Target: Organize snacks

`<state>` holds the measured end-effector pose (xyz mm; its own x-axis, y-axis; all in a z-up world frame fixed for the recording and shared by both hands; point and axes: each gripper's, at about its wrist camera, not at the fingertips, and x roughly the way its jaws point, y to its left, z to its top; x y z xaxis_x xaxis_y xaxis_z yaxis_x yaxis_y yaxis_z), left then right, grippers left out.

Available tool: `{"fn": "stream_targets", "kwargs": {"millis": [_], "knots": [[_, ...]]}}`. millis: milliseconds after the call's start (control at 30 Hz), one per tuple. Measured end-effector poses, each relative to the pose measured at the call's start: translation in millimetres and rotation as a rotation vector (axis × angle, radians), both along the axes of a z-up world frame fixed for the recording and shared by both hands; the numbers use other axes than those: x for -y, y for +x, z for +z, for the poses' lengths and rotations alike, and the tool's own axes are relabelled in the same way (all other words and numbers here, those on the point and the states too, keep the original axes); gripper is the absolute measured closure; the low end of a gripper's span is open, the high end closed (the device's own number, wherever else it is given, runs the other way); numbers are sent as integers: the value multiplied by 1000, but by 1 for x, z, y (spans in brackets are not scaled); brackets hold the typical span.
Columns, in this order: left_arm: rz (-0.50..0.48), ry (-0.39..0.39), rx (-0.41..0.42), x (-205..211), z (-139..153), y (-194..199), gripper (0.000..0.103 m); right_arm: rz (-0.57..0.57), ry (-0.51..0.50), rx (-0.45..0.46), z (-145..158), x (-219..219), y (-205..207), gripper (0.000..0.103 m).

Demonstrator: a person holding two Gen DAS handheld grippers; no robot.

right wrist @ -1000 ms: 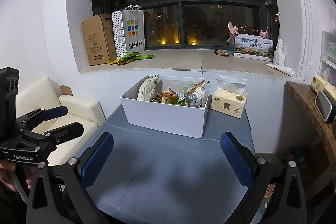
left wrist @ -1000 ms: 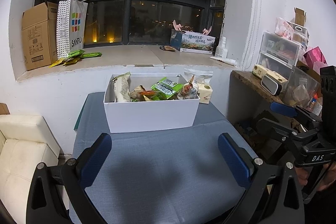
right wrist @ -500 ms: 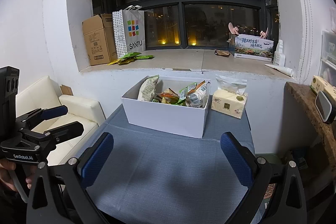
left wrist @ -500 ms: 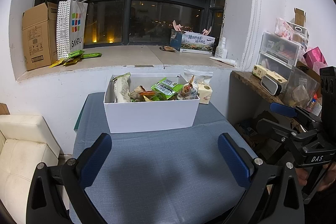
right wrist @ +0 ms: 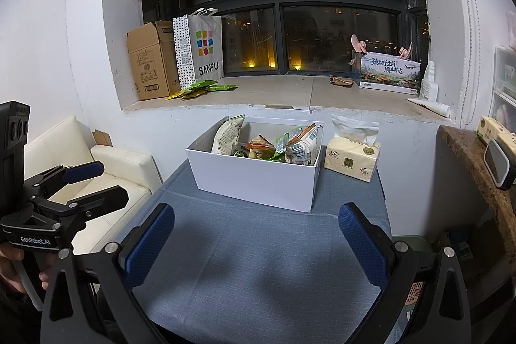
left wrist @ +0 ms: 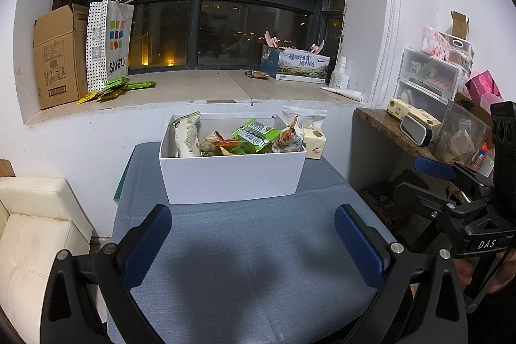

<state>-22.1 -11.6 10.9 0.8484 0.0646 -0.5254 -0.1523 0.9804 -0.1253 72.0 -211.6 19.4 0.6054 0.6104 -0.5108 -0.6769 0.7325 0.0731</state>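
A white box [left wrist: 232,176] [right wrist: 254,182] full of snack packets stands at the far end of the blue-grey table [left wrist: 251,263] [right wrist: 258,263]. A pale chip bag [left wrist: 187,137] [right wrist: 227,136] leans at its left end; green packets [left wrist: 254,134] and a silver bag [right wrist: 301,147] lie to the right. My left gripper [left wrist: 253,240] hovers open over the near half of the table, nothing between its blue pads. My right gripper [right wrist: 258,237] is likewise open and empty. Each one shows in the other's view, the right gripper [left wrist: 451,195] at the table's right and the left gripper [right wrist: 87,186] at its left.
A tissue pack [right wrist: 351,157] sits right of the box. On the window sill [left wrist: 193,89] are a cardboard box [left wrist: 58,54], a SANFU bag [left wrist: 109,41], green sachets [left wrist: 116,86] and a printed carton [left wrist: 300,66]. A cream sofa [left wrist: 35,221] stands left, a cluttered shelf [left wrist: 419,124] right.
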Motion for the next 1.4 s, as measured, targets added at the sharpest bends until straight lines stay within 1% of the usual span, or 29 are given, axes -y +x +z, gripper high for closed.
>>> {"fn": "stream_targets", "kwargs": {"millis": [800, 1400], "knots": [[2, 1, 2, 0, 0, -1, 0, 5, -4, -2, -2, 1, 0, 0], [-19, -3, 0, 4, 1, -2, 0, 7, -1, 0, -3, 3, 1, 0]]}}
